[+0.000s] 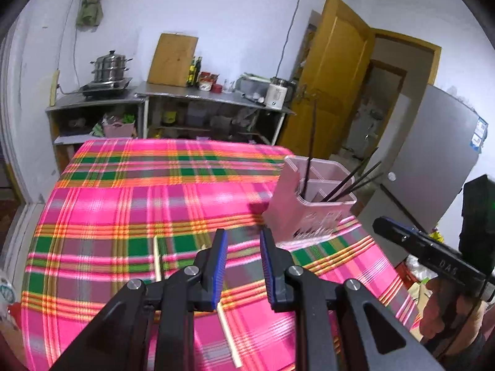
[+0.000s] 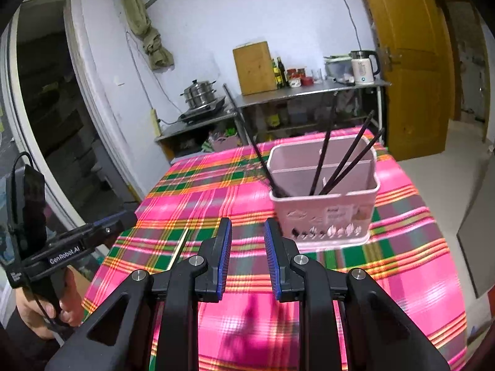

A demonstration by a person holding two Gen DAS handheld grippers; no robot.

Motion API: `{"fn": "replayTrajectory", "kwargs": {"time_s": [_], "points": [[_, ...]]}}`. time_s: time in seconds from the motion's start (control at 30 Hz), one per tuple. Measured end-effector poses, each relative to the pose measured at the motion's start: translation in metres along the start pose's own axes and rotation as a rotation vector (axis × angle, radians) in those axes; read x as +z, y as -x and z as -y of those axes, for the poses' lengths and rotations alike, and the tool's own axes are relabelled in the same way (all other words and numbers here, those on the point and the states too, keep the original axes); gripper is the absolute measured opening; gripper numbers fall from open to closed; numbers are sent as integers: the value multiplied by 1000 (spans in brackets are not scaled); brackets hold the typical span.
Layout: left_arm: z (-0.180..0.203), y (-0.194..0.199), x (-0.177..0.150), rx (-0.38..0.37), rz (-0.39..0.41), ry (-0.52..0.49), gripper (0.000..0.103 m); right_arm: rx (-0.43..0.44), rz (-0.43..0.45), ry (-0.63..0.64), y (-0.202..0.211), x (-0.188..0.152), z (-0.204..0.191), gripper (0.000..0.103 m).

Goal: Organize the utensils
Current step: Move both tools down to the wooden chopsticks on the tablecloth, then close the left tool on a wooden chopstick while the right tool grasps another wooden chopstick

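Hovering claws, both part-open and empty, over plaid tabletop [image 2: 402, 278].
Pale chopsticks [image 1: 157, 258] partly hidden beneath left claw [image 1: 243, 266]; right claw [image 2: 247, 256] near pink holder [image 2: 324, 213].

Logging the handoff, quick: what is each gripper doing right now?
Left gripper: jaws open, holding nothing.
Right gripper: jaws open, holding nothing.

Your left tool [image 2: 120, 219]: white "GenRobot.AI" lettering on body, legible. Your right tool [image 1: 383, 225]: embossed "DAS" on body. Fridge [image 1: 433, 154] stickers: text unreadable.
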State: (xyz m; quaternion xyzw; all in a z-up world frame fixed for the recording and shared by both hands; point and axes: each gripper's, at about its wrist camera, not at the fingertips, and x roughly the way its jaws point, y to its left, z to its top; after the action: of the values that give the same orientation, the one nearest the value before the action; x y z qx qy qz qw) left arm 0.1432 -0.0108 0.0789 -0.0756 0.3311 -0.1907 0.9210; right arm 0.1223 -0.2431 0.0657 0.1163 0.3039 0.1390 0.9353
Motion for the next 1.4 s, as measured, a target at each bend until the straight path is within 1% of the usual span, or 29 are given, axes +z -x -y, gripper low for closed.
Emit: {"fn": "replayTrajectory", "kwargs": {"time_s": [0.2,0.5,0.8,0.93,1.13,1.27,1.4], "points": [[-26,-9,-22,39,-50,40,21,26,-57,17,-19,-14,-11,22],[-66,-37,-49,114,-129,86,21,51,-137,48,-53,-35,-32,22],[-104,-77,-60,166,-196,131,21,60,-224,52,-100,-50,-44,22],[-116,-95,-60,173,-219,144,21,64,-256,58,-119,-55,-48,22],[-125,-117,-55,168,-239,135,21,67,-296,58,-142,-61,-51,22],[-123,-125,-52,166,-228,109,22,63,-309,52,-150,-64,-49,22],[-116,-131,-50,190,-226,48,23,60,-321,45,-156,-66,-46,22]]}}
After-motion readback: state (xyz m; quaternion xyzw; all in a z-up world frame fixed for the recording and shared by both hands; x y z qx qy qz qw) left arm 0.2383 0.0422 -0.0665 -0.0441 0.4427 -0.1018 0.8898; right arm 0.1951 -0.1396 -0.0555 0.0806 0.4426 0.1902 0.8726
